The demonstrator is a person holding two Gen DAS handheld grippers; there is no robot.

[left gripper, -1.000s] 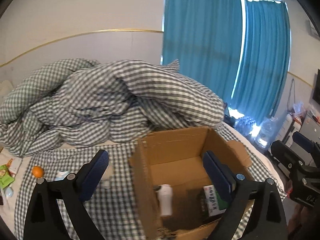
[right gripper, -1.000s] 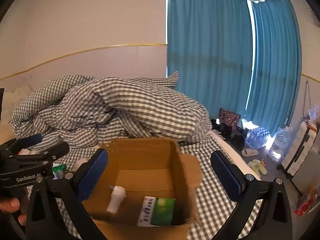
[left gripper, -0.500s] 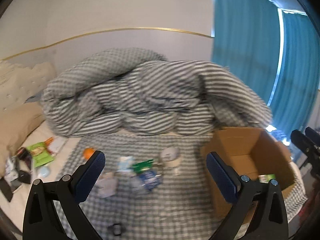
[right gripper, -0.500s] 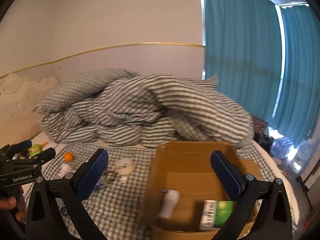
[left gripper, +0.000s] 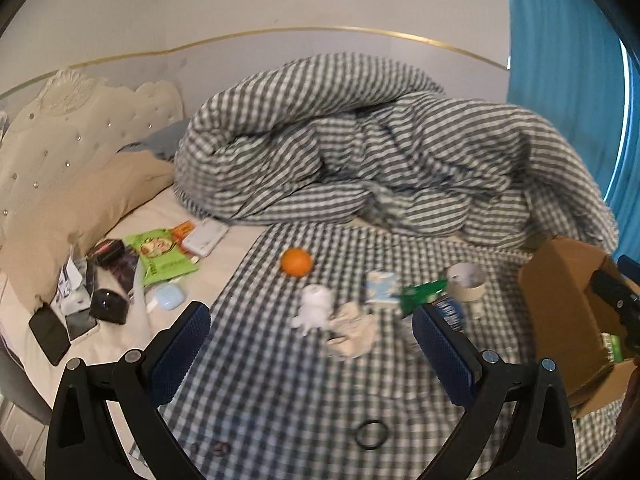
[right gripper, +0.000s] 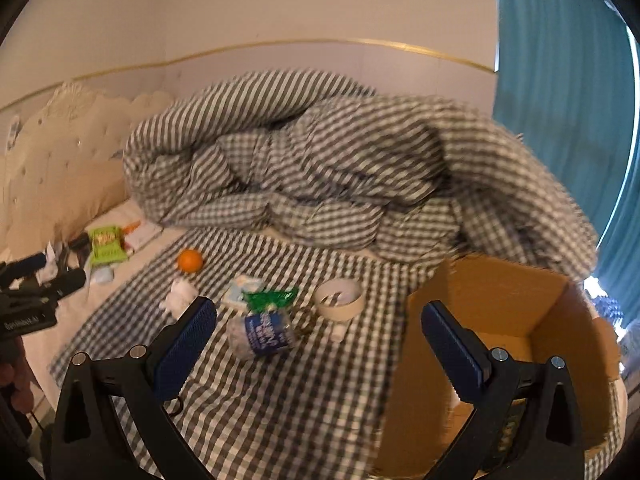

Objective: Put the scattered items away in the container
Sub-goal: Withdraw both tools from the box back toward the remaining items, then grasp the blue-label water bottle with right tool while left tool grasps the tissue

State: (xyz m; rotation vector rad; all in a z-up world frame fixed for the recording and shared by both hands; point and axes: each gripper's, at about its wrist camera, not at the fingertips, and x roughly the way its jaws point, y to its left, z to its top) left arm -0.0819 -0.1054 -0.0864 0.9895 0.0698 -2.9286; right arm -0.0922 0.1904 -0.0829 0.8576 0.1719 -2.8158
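Left gripper [left gripper: 310,344]: jaws wide, empty. Right gripper [right gripper: 318,338]: jaws wide, empty. Cardboard box [right gripper: 500,320]: four o'clock on checked sheet [right gripper: 280,392]. Orange [left gripper: 296,262], tape roll [right gripper: 339,299], blurred, possibly plastic bottle [right gripper: 262,334]: centre.

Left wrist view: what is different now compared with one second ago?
Both views swung left, away from the cardboard box toward the scattered items: the orange, white figure and tape roll are now ahead. The left tool and right tool stayed open and empty. Nothing was picked up; the items in the box stayed.
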